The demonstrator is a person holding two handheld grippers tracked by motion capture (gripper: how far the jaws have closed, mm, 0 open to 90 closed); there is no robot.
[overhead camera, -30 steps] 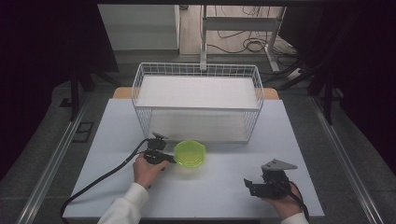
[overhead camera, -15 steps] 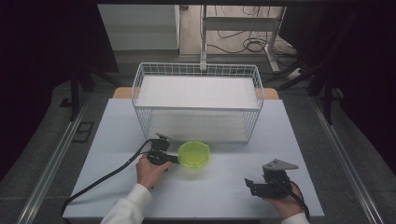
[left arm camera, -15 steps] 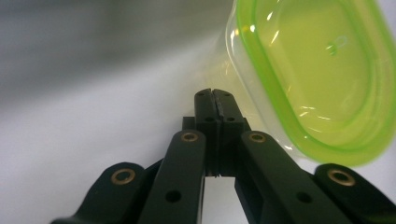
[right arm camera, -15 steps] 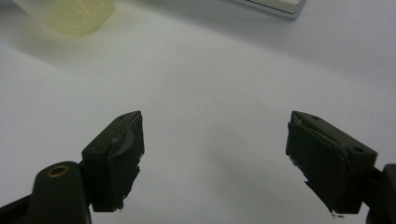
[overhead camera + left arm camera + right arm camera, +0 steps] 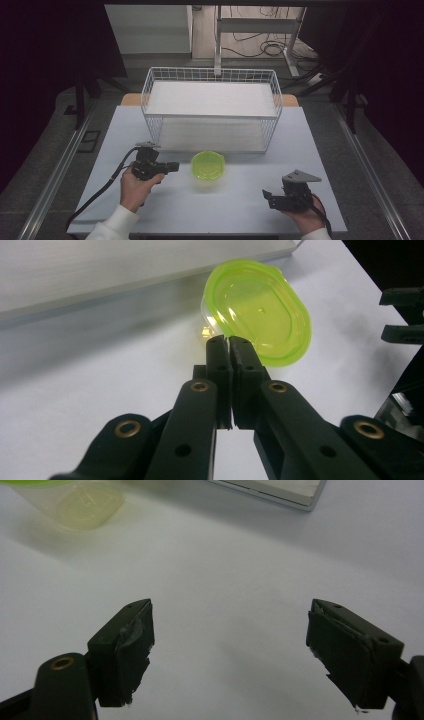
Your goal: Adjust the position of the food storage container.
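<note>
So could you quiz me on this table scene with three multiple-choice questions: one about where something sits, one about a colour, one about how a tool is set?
1. Where is the tub?
A. inside the wire basket
B. on the table in front of the wire basket
C. on the floor

2. What colour is the tub's lid?
A. red
B. blue
C. bright green

3. How is the right gripper set?
A. wide open
C. shut on the tub
B. shut on a cable

Answers:
1 B, the high view shows it on the table, just before the wire basket.
2 C, the left gripper view shows a green lid.
3 A, its fingers stand far apart over bare table.
</note>
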